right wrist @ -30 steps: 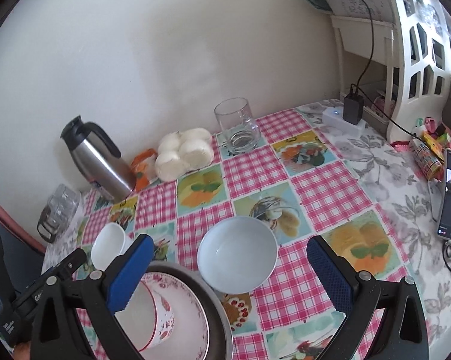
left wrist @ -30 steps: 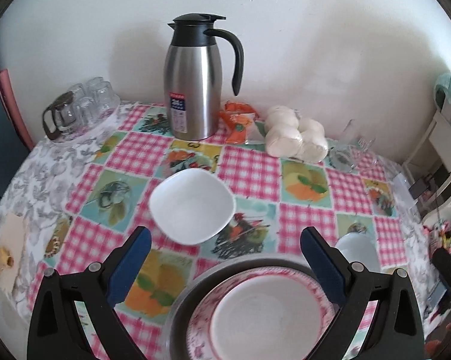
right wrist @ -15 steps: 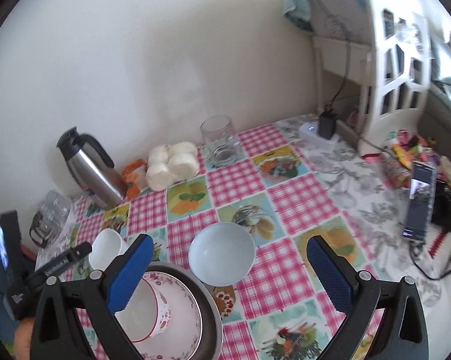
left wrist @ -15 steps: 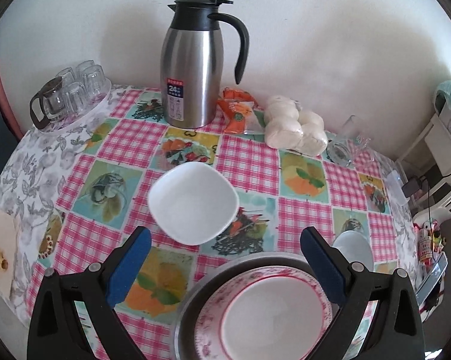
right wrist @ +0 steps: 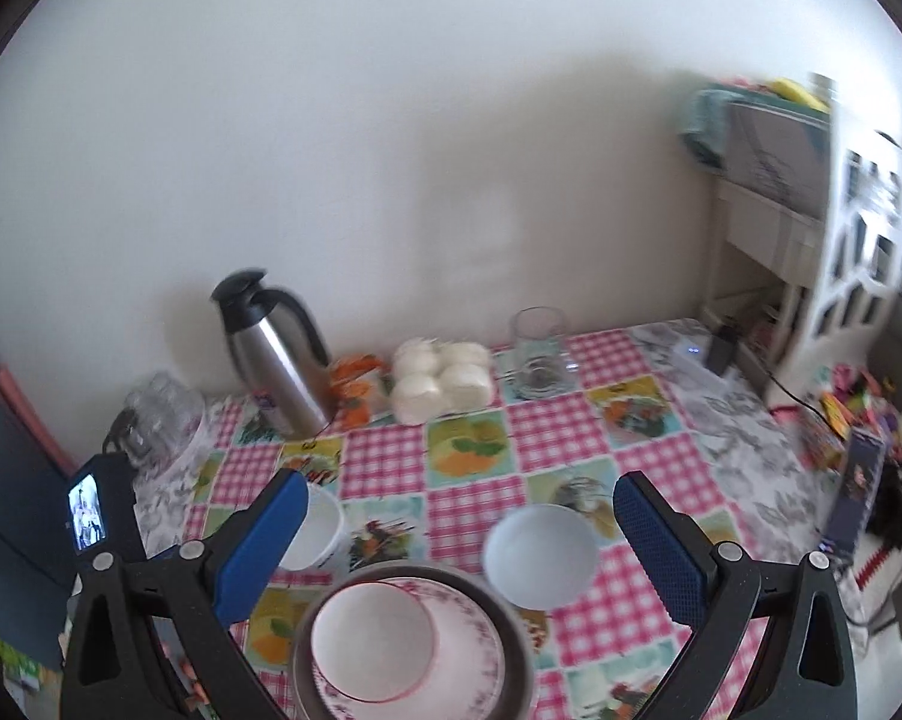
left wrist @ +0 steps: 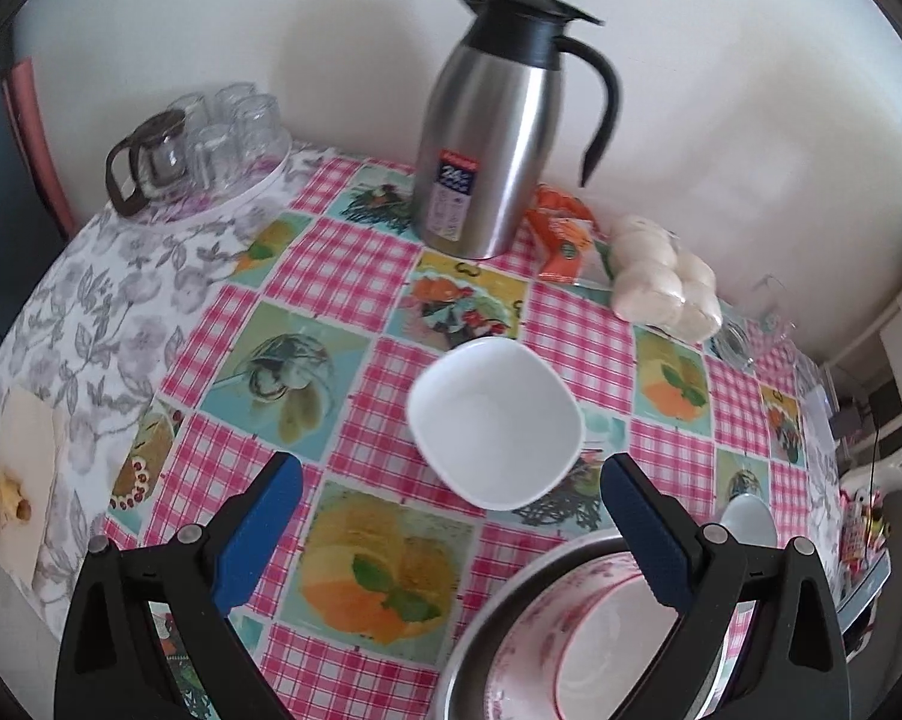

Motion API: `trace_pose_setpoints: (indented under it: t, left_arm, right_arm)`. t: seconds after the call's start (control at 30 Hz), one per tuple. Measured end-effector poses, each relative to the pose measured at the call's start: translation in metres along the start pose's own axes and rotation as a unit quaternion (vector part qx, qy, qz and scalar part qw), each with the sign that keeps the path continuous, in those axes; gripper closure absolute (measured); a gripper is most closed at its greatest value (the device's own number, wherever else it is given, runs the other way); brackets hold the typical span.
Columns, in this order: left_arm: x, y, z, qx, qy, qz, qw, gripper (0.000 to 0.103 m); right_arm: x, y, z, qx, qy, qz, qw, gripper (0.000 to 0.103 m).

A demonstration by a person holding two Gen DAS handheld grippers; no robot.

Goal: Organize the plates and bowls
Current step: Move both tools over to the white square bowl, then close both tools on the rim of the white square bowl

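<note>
A white square bowl (left wrist: 494, 421) sits on the checked tablecloth just ahead of my open, empty left gripper (left wrist: 451, 531); it also shows in the right wrist view (right wrist: 315, 528). A stack sits near me: a grey metal plate (right wrist: 520, 669) bearing a pink-patterned plate (right wrist: 481, 648) and a red-rimmed white bowl (right wrist: 372, 639); the stack also shows in the left wrist view (left wrist: 547, 654). A pale blue round bowl (right wrist: 538, 555) stands right of the stack, between the fingers of my open, empty right gripper (right wrist: 457, 537).
A steel thermos jug (left wrist: 493, 138) stands at the back by the wall, with an orange packet (left wrist: 562, 234) and bagged white buns (left wrist: 661, 282) to its right. A tray of glasses (left wrist: 210, 138) is back left. A glass mug (right wrist: 541, 354), power strip (right wrist: 691, 354) and white shelf (right wrist: 859, 228) are at right.
The left gripper has swung left and closer, so the square bowl now sits centred between its fingers. The right gripper has pulled back and up; the round bowl looks smaller.
</note>
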State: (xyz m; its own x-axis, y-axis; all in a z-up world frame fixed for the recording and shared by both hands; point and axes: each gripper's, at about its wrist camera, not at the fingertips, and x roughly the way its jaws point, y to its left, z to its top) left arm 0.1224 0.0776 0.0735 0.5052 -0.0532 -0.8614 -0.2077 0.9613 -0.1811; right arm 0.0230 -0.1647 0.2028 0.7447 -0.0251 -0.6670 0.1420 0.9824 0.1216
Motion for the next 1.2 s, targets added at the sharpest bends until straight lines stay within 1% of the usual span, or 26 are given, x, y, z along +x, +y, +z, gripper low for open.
trace_pose_setpoints:
  t: [0.13, 0.27, 0.37, 0.5, 0.6, 0.63, 0.67, 0.7, 0.73, 0.83, 0.9, 1.03, 1.1, 1.13, 1.2]
  left_arm:
    - [0.008, 0.018, 0.004, -0.022, 0.005, 0.002, 0.9997, 0.003]
    - [0.017, 0.036, 0.008, -0.043, 0.010, 0.007, 0.9990, 0.004]
    - [0.025, 0.047, 0.011, -0.059, 0.013, 0.008, 0.9982, 0.004]
    - [0.037, 0.057, 0.015, -0.075, 0.019, 0.002, 0.9970, 0.004]
    - [0.048, 0.064, 0.016, -0.087, 0.029, -0.007, 0.9958, 0.007]
    - [0.052, 0.065, 0.016, -0.088, 0.032, -0.009, 0.9955, 0.009]
    - [0.056, 0.066, 0.017, -0.089, 0.035, -0.011, 0.9953, 0.013]
    - [0.062, 0.067, 0.017, -0.093, 0.040, -0.014, 0.9948, 0.016]
    - [0.065, 0.067, 0.017, -0.094, 0.043, -0.017, 0.9945, 0.019]
    - [0.079, 0.067, 0.017, -0.100, 0.059, -0.030, 0.9928, 0.022]
    - [0.085, 0.064, 0.018, -0.098, 0.064, -0.032, 0.9926, 0.026]
    - [0.100, 0.057, 0.019, -0.094, 0.074, -0.039, 0.9920, 0.028]
    - [0.106, 0.054, 0.019, -0.091, 0.078, -0.039, 0.9920, 0.031]
    - [0.109, 0.053, 0.020, -0.090, 0.080, -0.039, 0.9920, 0.035]
    - [0.115, 0.051, 0.020, -0.087, 0.083, -0.038, 0.9921, 0.037]
  right_arm:
    - [0.043, 0.027, -0.006, -0.021, 0.036, 0.004, 0.999, 0.000]
    - [0.094, 0.049, -0.020, -0.031, 0.087, 0.017, 0.996, 0.000]
    - [0.123, 0.064, -0.029, -0.049, 0.111, 0.011, 0.993, 0.000]
    - [0.153, 0.085, -0.038, -0.079, 0.131, 0.004, 0.988, 0.000]
    - [0.176, 0.096, -0.044, -0.093, 0.148, -0.005, 0.985, 0.001]
    - [0.183, 0.099, -0.046, -0.094, 0.154, -0.008, 0.983, 0.002]
    - [0.188, 0.101, -0.047, -0.095, 0.159, -0.010, 0.983, 0.002]
    - [0.195, 0.103, -0.049, -0.096, 0.165, -0.011, 0.981, 0.004]
    - [0.202, 0.105, -0.051, -0.096, 0.173, -0.013, 0.980, 0.010]
    - [0.219, 0.110, -0.056, -0.096, 0.196, -0.015, 0.976, 0.020]
    - [0.228, 0.112, -0.059, -0.096, 0.206, -0.016, 0.974, 0.023]
    - [0.245, 0.117, -0.063, -0.098, 0.227, -0.022, 0.969, 0.032]
    - [0.252, 0.119, -0.064, -0.098, 0.236, -0.021, 0.966, 0.035]
    - [0.255, 0.121, -0.065, -0.099, 0.241, -0.022, 0.965, 0.037]
    - [0.261, 0.124, -0.066, -0.104, 0.248, -0.023, 0.963, 0.040]
